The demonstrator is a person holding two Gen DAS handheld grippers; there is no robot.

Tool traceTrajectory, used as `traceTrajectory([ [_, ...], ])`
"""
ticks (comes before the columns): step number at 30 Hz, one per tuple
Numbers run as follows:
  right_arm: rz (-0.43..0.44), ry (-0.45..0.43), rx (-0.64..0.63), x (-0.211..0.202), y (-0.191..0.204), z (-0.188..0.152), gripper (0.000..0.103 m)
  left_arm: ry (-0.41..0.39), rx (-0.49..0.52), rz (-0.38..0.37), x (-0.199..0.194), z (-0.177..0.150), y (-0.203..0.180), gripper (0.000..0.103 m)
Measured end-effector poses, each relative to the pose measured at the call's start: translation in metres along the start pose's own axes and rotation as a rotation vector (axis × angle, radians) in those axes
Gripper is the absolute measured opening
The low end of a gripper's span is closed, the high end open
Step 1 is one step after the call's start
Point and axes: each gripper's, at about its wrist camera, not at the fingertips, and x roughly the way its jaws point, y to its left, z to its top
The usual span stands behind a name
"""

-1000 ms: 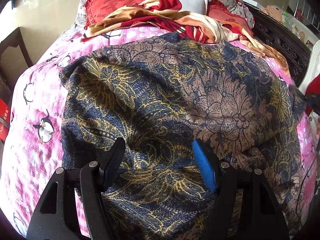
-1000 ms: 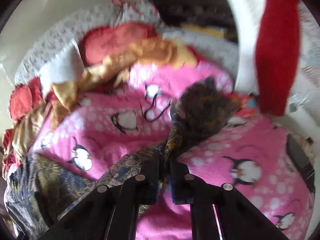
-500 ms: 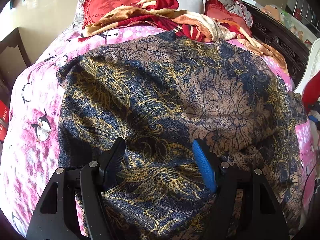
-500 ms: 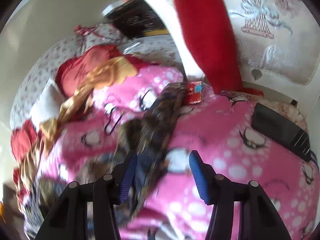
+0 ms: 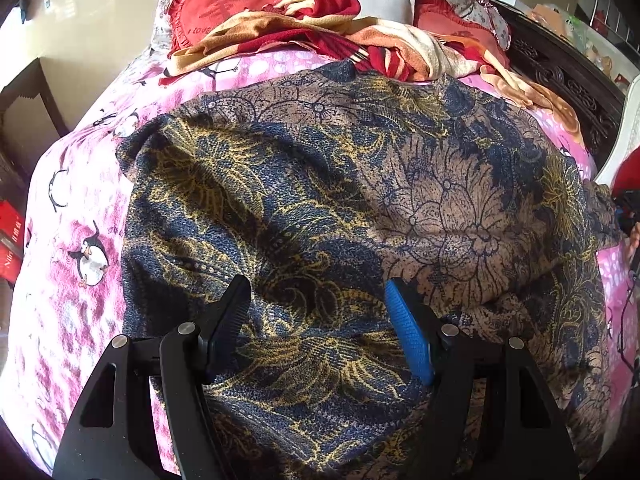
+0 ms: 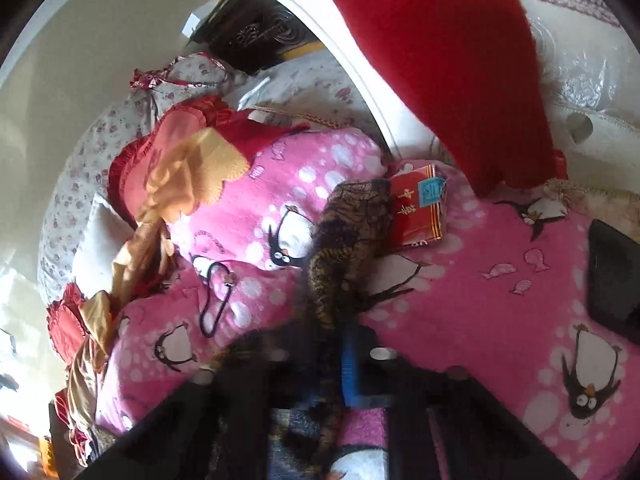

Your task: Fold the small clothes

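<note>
Patterned garment (image 5: pixel 340 208), the blue, gold and brown floral cloth we are meant to fold, lies spread across most of the bed (image 5: pixel 72 208), on the pink penguin blanket. In the left wrist view it looks opened out but rumpled, with soft ridges across the middle and its near hem bunched under our left gripper (image 5: pixel 316 320). We see no clean fold line anywhere, so we judge the task to be at its start: the cloth is laid out, not yet flattened or squared, and every fold is left to do.

At the head of the bed sits a heap of red and orange blankets (image 5: pixel 320 36) against red cushions, touching the garment's far edge but not on top of it.

A narrow tail of the same cloth (image 6: pixel 344 248) runs toward the far side of the bed in the right wrist view, ending just beside a small red packet (image 6: pixel 418 208). That strip will need drawing in before the piece can be folded evenly, we think.

Our left gripper hovers over the near hem with its fingers (image 5: pixel 408 340) spread wide and nothing between them. Our right gripper (image 6: pixel 324 364) is blurred; the cloth strip seems to run down between its fingers, but we cannot tell whether they are pinching it.
</note>
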Motion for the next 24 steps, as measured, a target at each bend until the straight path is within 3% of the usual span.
traceTrajectory([
  [6, 0.111, -0.144, -0.070, -0.075, 0.028, 0.006, 0.007, -0.049, -0.031, -0.006, -0.015, 0.002, 0.014, 0.070],
  [10, 0.196, -0.161, -0.241, -0.126, 0.080, -0.009, 0.007, -0.071, -0.072, -0.013, -0.024, 0.004, 0.028, 0.070],
  [15, 0.292, -0.113, -0.404, -0.149, 0.147, -0.051, 0.007, -0.083, -0.112, -0.012, -0.035, 0.002, 0.040, 0.070],
  [19, 0.397, -0.033, -0.548, -0.146, 0.212, -0.110, 0.007, -0.092, -0.118, -0.004, -0.043, -0.001, 0.046, 0.070],
  [24, 0.470, 0.081, -0.679, -0.124, 0.266, -0.189, 0.007, -0.090, -0.119, 0.018, -0.047, -0.006, 0.052, 0.070],
])
